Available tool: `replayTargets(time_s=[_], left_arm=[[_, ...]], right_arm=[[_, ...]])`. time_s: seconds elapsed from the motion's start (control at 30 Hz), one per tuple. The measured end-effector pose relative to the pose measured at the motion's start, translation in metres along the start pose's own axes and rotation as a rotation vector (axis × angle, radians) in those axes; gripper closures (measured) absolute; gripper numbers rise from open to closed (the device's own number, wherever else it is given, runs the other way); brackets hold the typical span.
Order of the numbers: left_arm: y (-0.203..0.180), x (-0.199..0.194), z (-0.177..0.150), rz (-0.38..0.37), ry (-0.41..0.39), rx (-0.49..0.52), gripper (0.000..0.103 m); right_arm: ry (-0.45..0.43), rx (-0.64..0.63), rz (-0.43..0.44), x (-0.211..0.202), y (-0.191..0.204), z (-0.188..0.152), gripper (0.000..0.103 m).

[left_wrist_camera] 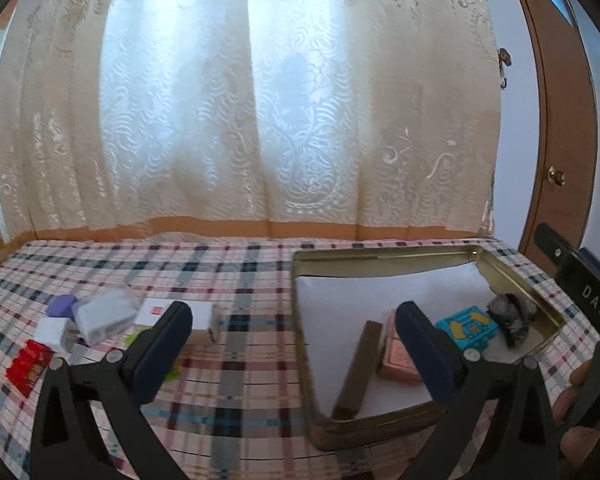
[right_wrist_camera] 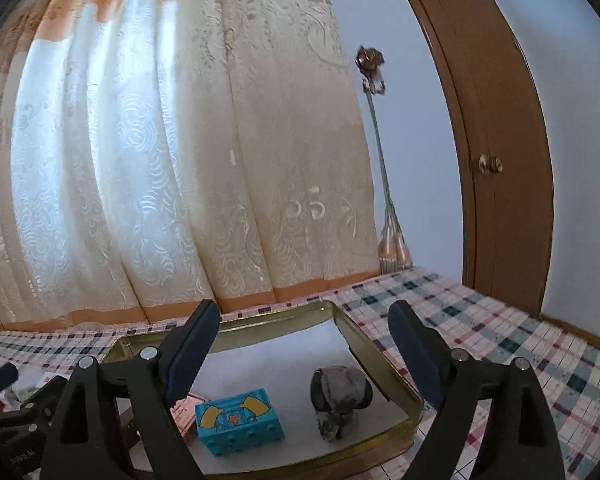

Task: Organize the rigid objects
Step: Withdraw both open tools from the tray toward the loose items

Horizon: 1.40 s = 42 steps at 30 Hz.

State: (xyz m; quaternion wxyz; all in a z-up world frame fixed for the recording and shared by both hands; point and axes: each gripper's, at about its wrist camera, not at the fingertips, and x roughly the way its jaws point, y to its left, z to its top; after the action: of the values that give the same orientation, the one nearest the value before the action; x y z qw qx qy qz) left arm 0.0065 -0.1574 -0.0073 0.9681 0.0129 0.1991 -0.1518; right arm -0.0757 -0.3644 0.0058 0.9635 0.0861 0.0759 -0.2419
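A gold tin tray (left_wrist_camera: 384,257) (right_wrist_camera: 396,372) with a white liner sits on the plaid cloth. In it lie a dark brown bar (left_wrist_camera: 358,368), a pink box (left_wrist_camera: 398,360), a blue toy brick (left_wrist_camera: 470,326) (right_wrist_camera: 238,420) and a grey stone (left_wrist_camera: 510,314) (right_wrist_camera: 340,398). My left gripper (left_wrist_camera: 294,344) is open and empty over the tray's left edge. My right gripper (right_wrist_camera: 304,348) is open and empty above the tray. Left of the tray lie a grey-white box (left_wrist_camera: 104,314), a white box with a red mark (left_wrist_camera: 172,312), a purple block (left_wrist_camera: 62,306), a red packet (left_wrist_camera: 28,364) and something green (left_wrist_camera: 172,372).
The plaid-covered table (left_wrist_camera: 240,400) runs to a patterned curtain (left_wrist_camera: 260,120) at the back. A brown door (right_wrist_camera: 500,140) with a brass knob stands to the right. A curtain tassel (right_wrist_camera: 392,248) hangs near the table's back right corner.
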Motion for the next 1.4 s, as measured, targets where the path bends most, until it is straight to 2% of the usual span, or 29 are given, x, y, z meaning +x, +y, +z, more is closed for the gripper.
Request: replayTargets(time_s=[0.07, 0.3, 0.47, 0.57, 0.93, 1.4], left_arm=[[0.005, -0.003, 0.0, 0.009, -0.007, -0.003, 0.0], [0.024, -0.014, -0.004, 0.035, -0.027, -0.031, 0.0], [0.029, -0.02, -0.008, 0.069, -0.027, -0.015, 0.0], [0.032, -0.024, -0.009, 0.072, -0.034, -0.009, 0.0], [0.065, -0.023, -0.013, 0.073, 0.031, -0.068, 0.0], [0.131, -0.027, -0.015, 0.136, 0.053, -0.11, 0.0]], right_arm=[[0.0, -0.026, -0.022, -0.002, 0.005, 0.0, 0.015], [-0.002, -0.053, 0.0, -0.015, 0.015, -0.001, 0.015], [0.053, -0.057, 0.008, -0.013, 0.022, -0.005, 0.013], [0.034, -0.062, 0.008, -0.02, 0.024, -0.006, 0.013], [0.082, -0.022, 0.02, -0.028, 0.04, -0.014, 0.013], [0.095, -0.082, 0.105, -0.04, 0.103, -0.027, 0.013]])
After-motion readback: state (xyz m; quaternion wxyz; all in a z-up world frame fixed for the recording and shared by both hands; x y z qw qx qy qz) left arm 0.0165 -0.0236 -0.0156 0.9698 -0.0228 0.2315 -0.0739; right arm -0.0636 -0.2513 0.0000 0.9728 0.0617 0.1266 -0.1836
